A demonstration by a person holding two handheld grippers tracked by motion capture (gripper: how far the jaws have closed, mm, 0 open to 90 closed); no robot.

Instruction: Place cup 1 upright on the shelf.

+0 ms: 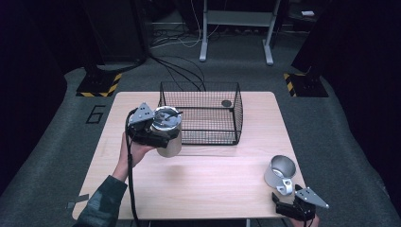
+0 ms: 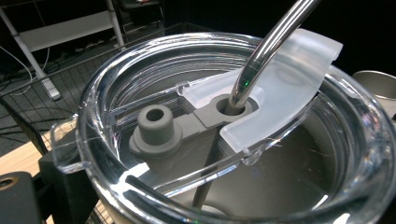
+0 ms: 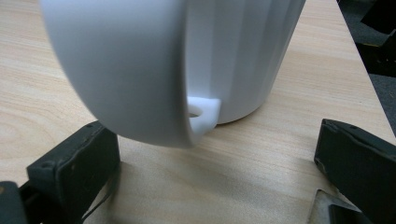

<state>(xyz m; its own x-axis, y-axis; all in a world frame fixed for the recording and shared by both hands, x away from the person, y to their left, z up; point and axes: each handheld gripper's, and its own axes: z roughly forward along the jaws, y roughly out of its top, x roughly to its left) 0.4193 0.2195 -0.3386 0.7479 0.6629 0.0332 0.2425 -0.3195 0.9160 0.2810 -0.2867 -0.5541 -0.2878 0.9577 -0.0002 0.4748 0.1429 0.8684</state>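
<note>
While the left hand-held gripper holds the steel tumbler with the clear lid and metal straw upright, clamped on its side just left of the black wire basket, the basket opening sits up and to its right, so I'd guess that's where it goes. The right hand-held gripper is wide open with nothing held, its jaws either side of the handle of the white metal mug, which stands near the right front corner. Light wooden surface, dark carpeted room.
</note>
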